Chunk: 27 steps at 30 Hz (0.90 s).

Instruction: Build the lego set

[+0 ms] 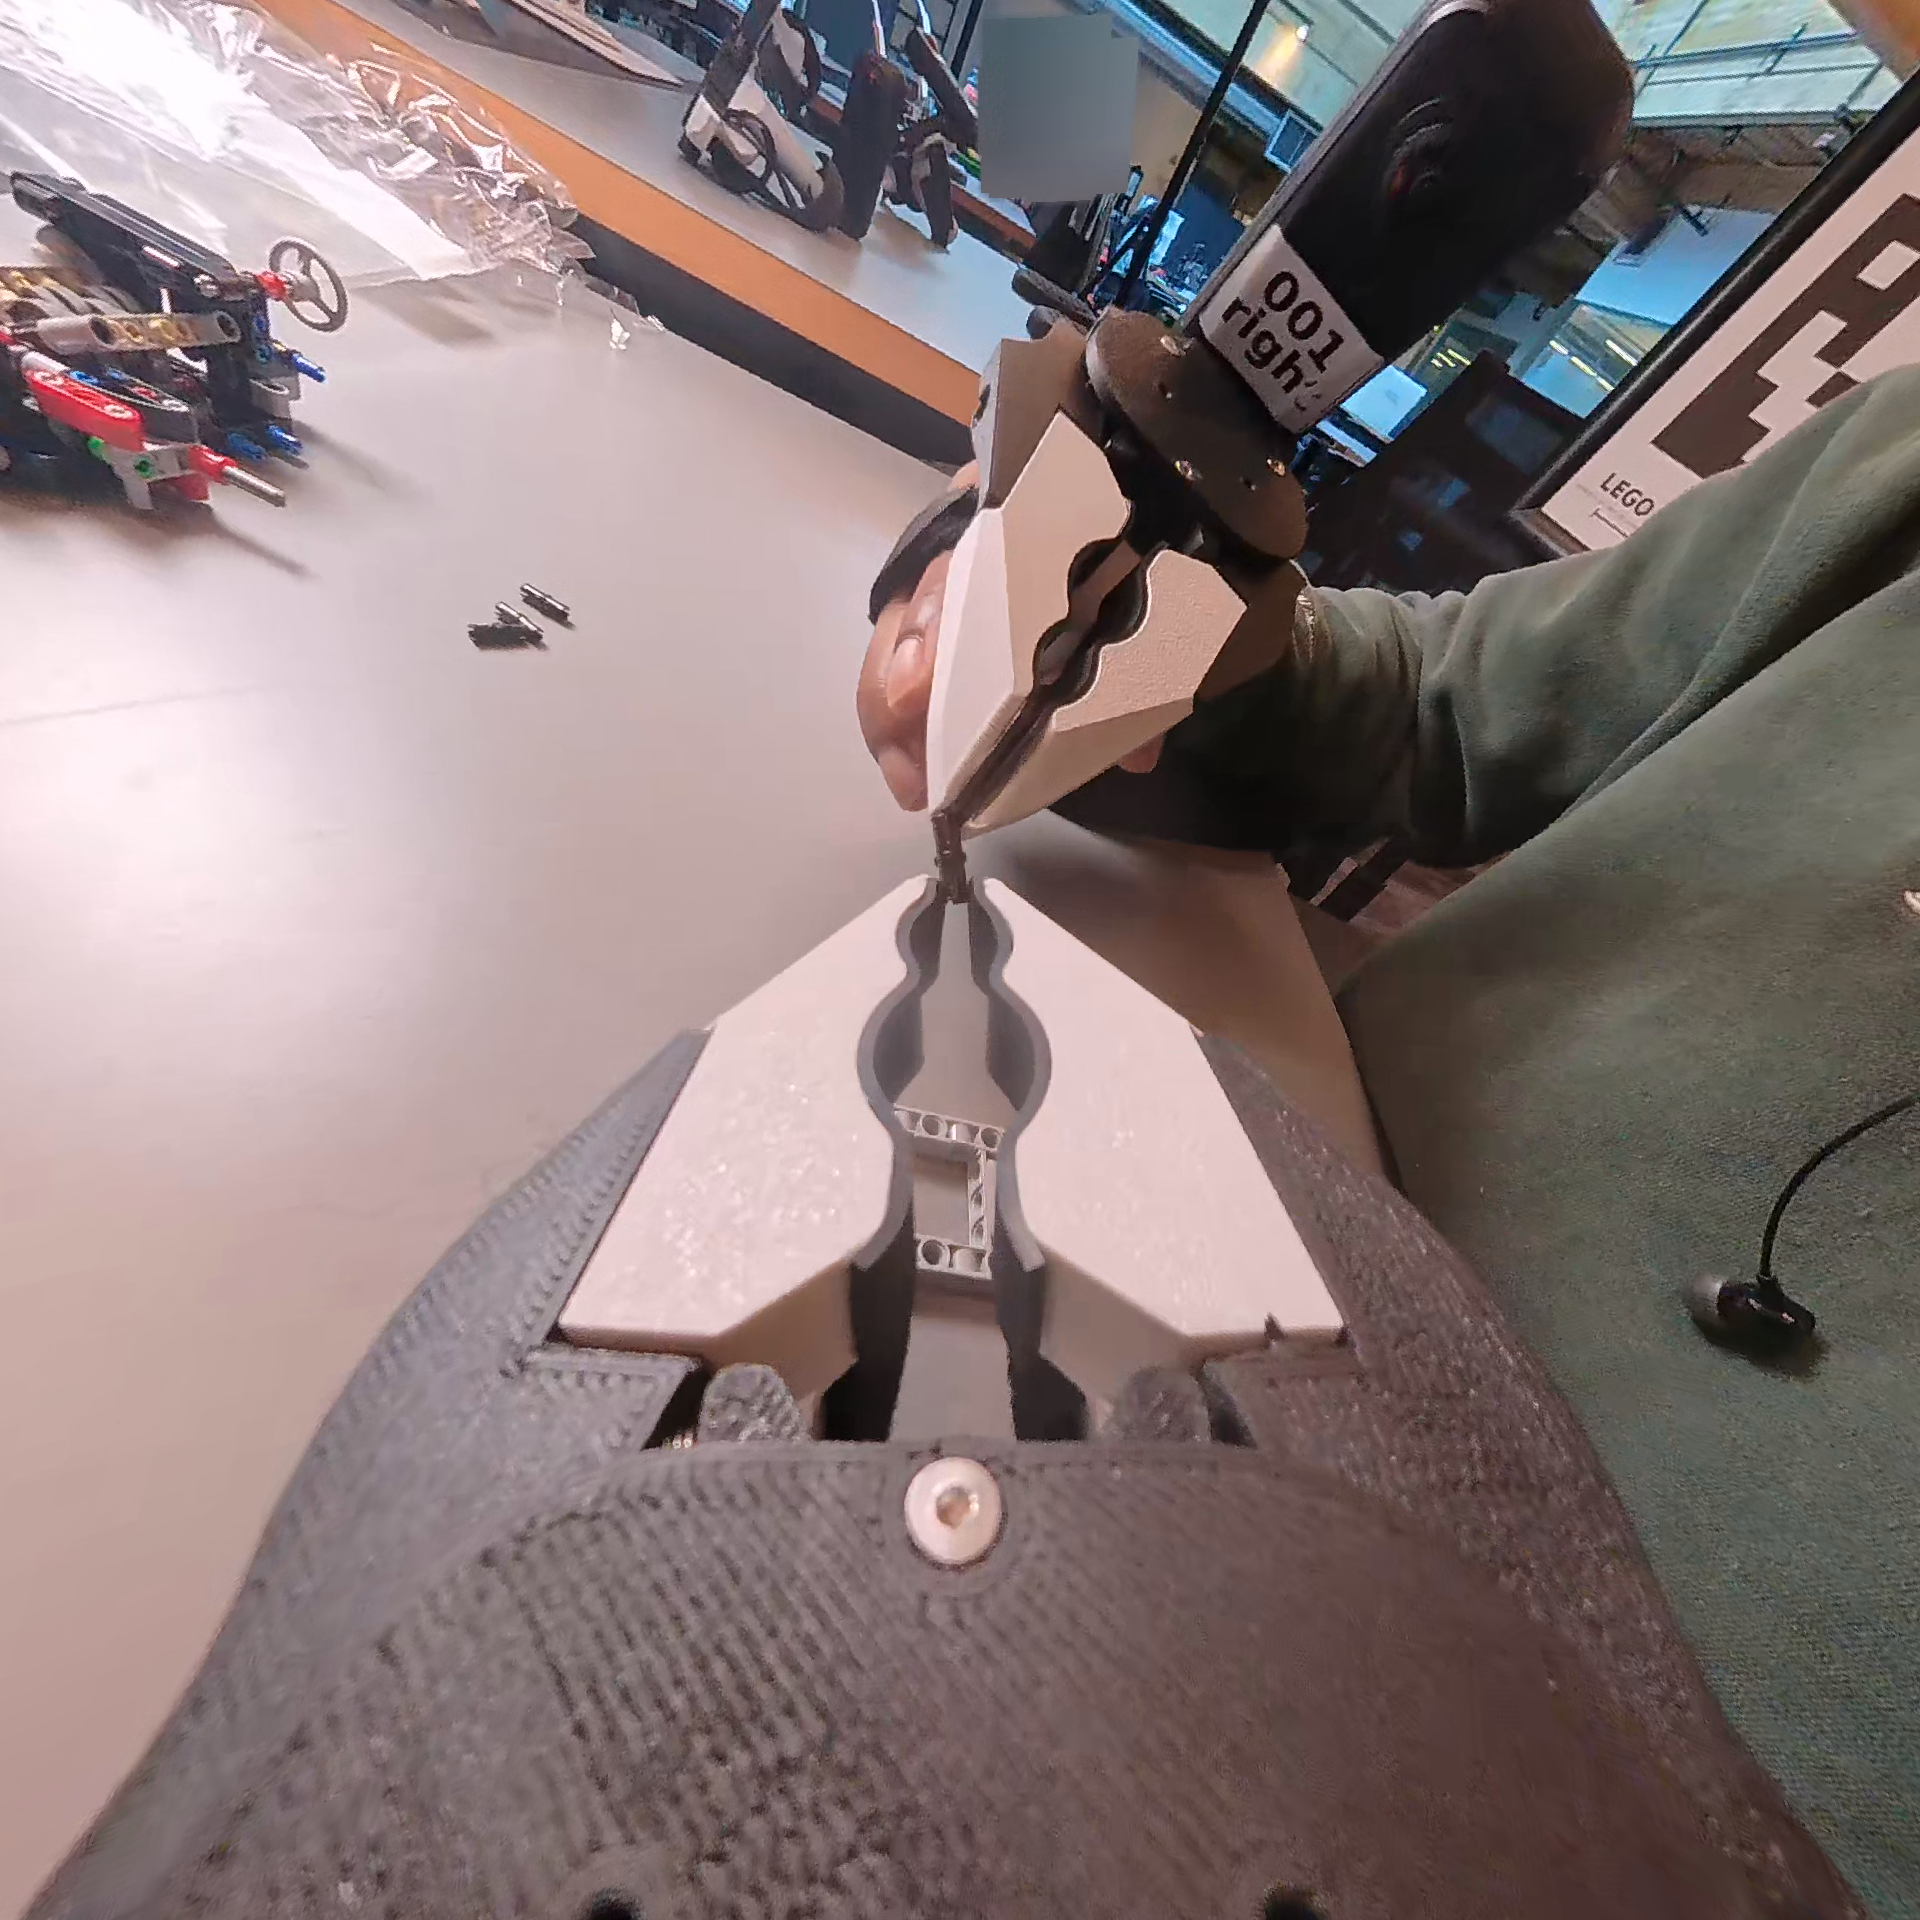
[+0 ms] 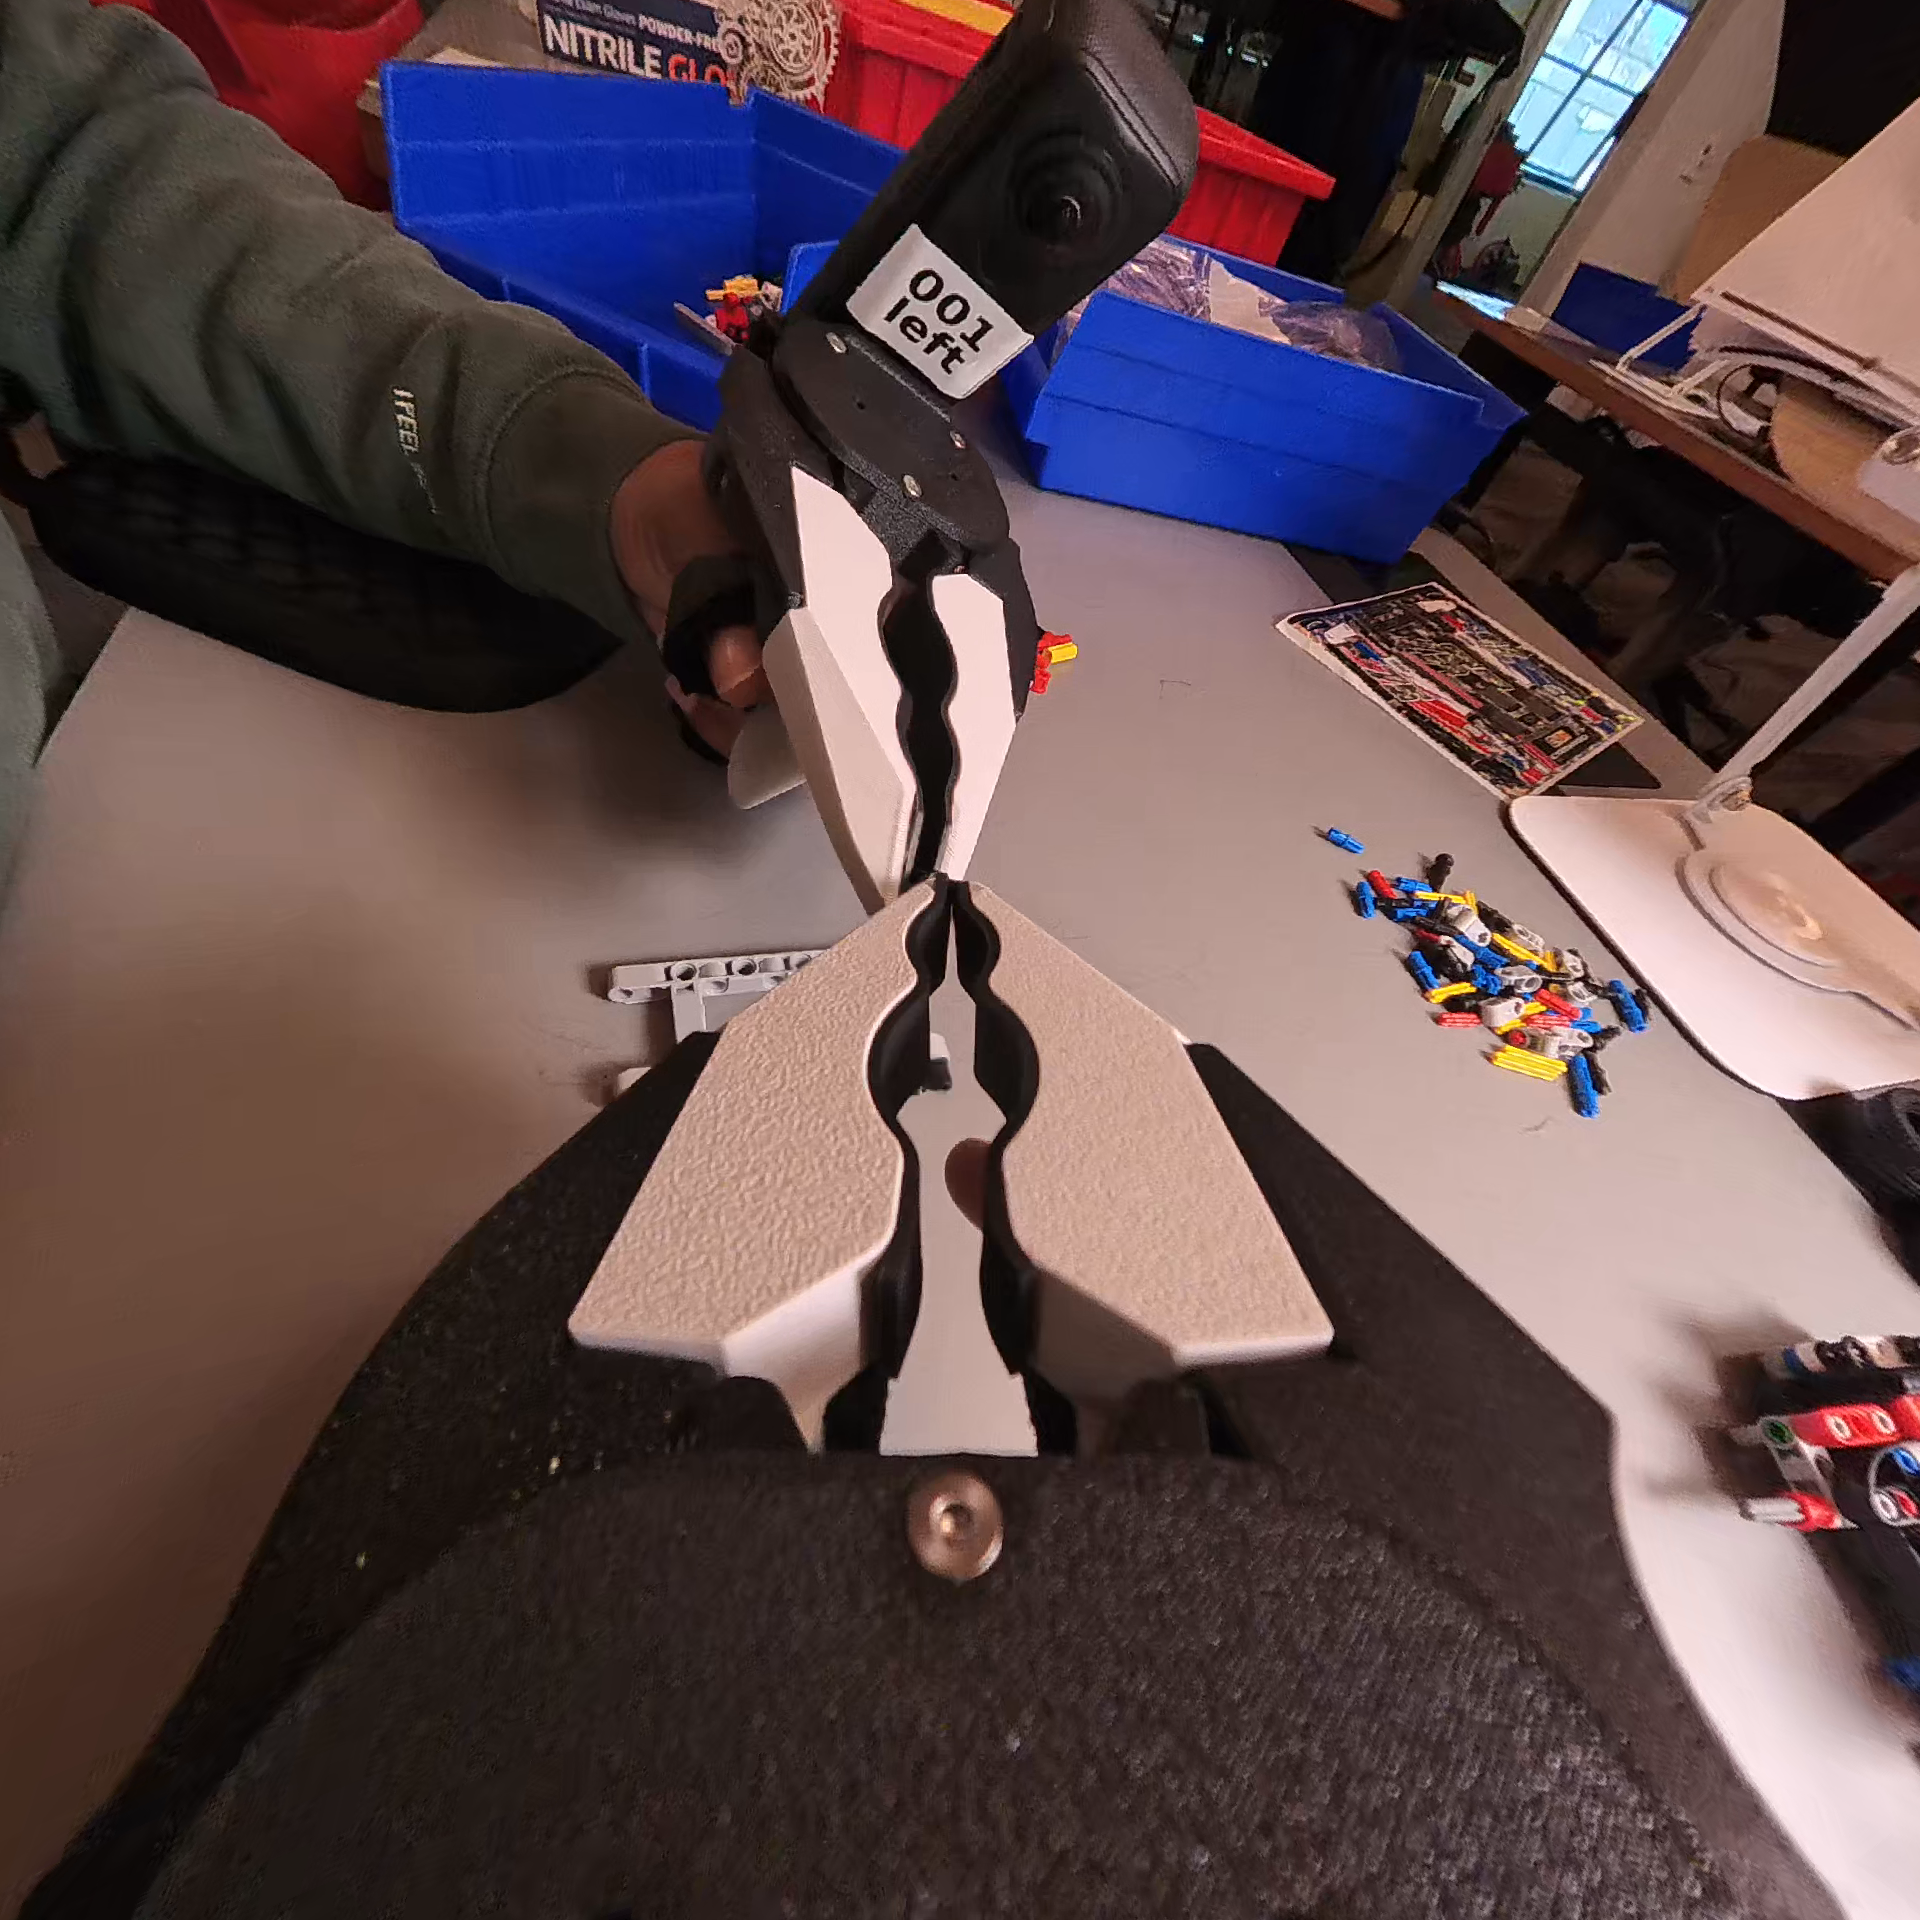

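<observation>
The left gripper [image 1: 948, 896] sits at the centre of its own view, jaws nearly closed, pinching one end of a small black pin [image 1: 948, 852]. The right gripper [image 1: 951, 819] comes down from the upper right and clamps the pin's other end, so the two sets of tips meet nose to nose. The pin's long axis runs straight between them, along both grippers' lines. Which hand should let go I can only guess; both are equally near. Below, a grey frame piece [image 2: 707, 982] lies flat on the table [image 1: 416, 831], just left of the right gripper's fingers. The half-built model [image 1: 135, 384] is at upper left, three spare pins [image 1: 520, 615] nearby. White printed stickers mark each camera, and a blue box at the back carries lettering.
</observation>
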{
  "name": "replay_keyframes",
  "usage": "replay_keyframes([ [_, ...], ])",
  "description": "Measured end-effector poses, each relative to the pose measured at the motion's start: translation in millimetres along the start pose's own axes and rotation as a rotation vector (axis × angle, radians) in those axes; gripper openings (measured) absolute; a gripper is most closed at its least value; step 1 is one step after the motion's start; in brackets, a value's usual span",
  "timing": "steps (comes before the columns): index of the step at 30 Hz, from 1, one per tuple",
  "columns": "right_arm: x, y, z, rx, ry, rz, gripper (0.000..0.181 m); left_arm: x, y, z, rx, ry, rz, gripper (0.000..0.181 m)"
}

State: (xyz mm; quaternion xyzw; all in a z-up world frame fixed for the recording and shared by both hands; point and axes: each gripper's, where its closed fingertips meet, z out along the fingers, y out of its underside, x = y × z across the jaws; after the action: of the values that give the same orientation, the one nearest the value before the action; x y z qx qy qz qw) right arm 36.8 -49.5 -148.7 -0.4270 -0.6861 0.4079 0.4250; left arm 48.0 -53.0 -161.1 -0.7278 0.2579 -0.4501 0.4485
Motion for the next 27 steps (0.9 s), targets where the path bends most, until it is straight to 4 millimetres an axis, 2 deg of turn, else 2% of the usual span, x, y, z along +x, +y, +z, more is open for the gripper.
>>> replay_keyframes([
  [4, -2, -2, -2, 0.049, -0.035, 0.060, 0.000, 2, 0, 0, -0.005, 0.001, 0.056, 0.002],
  [7, -4, -5, -5, 0.096, -0.086, 0.147, 0.011, 7, 2, 1, -0.023, 0.007, 0.117, 0.002],
  [15, -21, 1, -4, 0.083, -0.217, 0.195, 0.006, 14, 11, 5, -0.075, 0.026, 0.184, 0.002],
  [20, -25, 4, -4, 0.065, -0.242, 0.197, 0.003, 15, 15, 6, -0.096, 0.026, 0.195, 0.002],
  [23, -22, 4, -4, 0.072, -0.232, 0.217, 0.003, 11, 13, 5, -0.098, -0.001, 0.204, 0.004],
  [25, -17, 4, -5, 0.077, -0.215, 0.228, 0.003, 1, 19, 0, -0.154, -0.060, 0.229, 0.013],
  [27, -9, 6, -8, 0.079, -0.188, 0.238, 0.003, -14, 30, -8, -0.250, -0.141, 0.273, 0.014],
])
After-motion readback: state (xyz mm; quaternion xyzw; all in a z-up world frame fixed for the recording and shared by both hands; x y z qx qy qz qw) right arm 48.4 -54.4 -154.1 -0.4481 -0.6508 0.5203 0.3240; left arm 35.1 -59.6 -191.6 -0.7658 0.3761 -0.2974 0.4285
